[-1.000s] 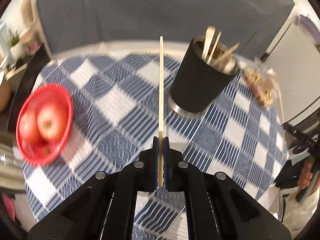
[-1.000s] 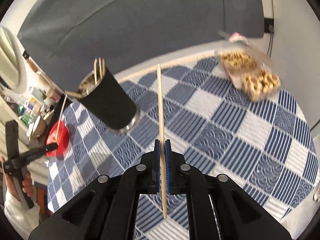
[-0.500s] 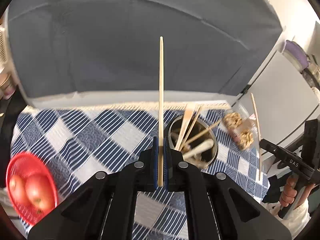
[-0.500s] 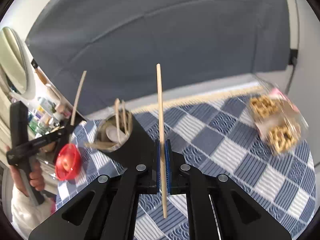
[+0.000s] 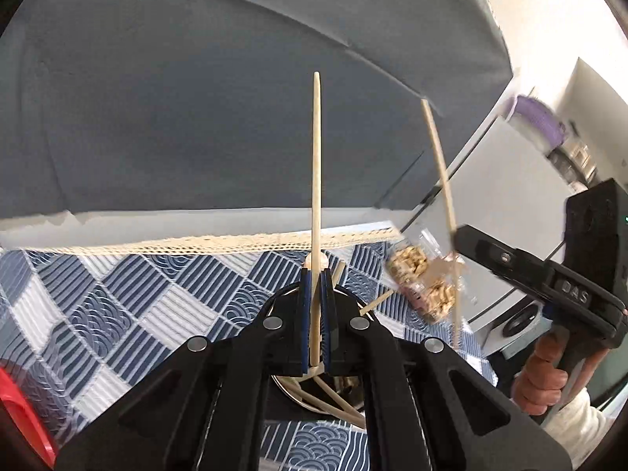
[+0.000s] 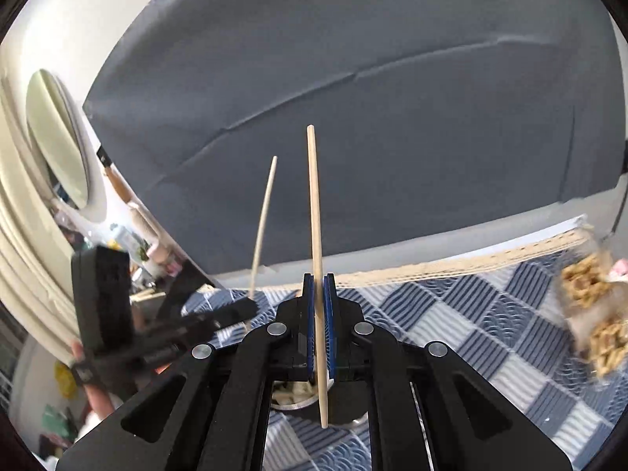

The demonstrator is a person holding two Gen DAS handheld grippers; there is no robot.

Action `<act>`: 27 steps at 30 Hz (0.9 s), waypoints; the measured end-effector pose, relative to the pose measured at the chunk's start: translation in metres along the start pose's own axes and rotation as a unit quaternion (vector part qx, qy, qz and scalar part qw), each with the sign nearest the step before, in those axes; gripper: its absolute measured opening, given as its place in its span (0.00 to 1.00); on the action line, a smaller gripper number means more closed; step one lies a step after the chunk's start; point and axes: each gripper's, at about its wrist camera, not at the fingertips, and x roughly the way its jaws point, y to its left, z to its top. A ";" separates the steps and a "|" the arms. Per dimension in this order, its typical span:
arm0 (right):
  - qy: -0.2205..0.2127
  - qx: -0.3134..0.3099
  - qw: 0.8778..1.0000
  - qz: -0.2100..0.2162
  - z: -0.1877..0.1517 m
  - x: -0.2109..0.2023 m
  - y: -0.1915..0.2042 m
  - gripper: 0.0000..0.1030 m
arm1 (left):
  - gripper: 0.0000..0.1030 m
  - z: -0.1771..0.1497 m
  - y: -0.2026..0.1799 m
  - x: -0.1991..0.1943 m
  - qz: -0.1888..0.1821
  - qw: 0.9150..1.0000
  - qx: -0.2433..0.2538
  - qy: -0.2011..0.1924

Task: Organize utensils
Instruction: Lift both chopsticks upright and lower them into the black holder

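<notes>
You have a chopstick [image 5: 315,180] pinched in the left gripper [image 5: 315,314] and another [image 6: 315,243] in the right gripper [image 6: 318,325], both poised above the cup [image 6: 292,394] (mostly hidden), so next tip each downward and release.

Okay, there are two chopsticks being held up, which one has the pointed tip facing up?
The chopstick in the left gripper: its top end tapers to a point. The one in the right gripper shows a blunt, squared end on top.

Free: checked desk [image 5: 129,298] bare on the left | Blocked: utensil cup [image 5: 314,392] under both grippers; snack bag [image 5: 424,286] far right; red basket [image 5: 19,412] near left
</notes>
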 end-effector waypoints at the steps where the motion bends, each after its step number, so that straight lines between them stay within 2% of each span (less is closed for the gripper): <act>1: 0.003 0.003 1.000 0.001 0.000 0.007 0.001 0.05 | 0.05 -0.005 0.004 0.003 0.000 1.000 -0.005 -0.003; 4: 0.005 0.006 1.000 0.000 -0.005 0.023 0.005 0.05 | 0.05 -0.016 0.014 0.013 0.020 1.000 -0.006 0.006; 7: 0.000 0.007 1.000 0.004 -0.008 0.034 0.008 0.05 | 0.05 -0.023 0.014 0.011 0.015 1.000 -0.007 -0.011; 10: 0.000 0.012 1.000 0.002 -0.014 0.046 0.010 0.05 | 0.05 -0.029 0.003 0.013 0.032 0.999 0.024 -0.017; 12: -0.001 0.016 1.000 0.005 -0.019 0.050 0.009 0.05 | 0.05 -0.034 -0.002 0.009 0.021 0.999 0.026 -0.026; 15: 0.000 -0.007 1.000 -0.008 -0.027 0.053 0.015 0.05 | 0.05 -0.040 0.000 0.006 0.024 0.999 0.028 -0.033; 19: 0.010 -0.023 1.000 -0.012 -0.037 0.053 0.022 0.04 | 0.05 -0.046 0.002 -0.004 0.027 0.999 0.025 -0.028; 23: 0.006 -0.007 1.000 -0.006 -0.041 0.046 0.018 0.05 | 0.05 -0.050 -0.001 -0.018 0.035 0.999 0.024 -0.025; 25: 0.002 -0.002 1.000 -0.004 -0.043 0.044 0.016 0.05 | 0.05 -0.053 -0.004 -0.025 0.026 0.999 0.023 -0.013; 27: -0.004 0.005 1.000 0.003 -0.045 0.042 0.015 0.05 | 0.05 -0.055 -0.010 -0.034 0.036 0.999 0.035 -0.002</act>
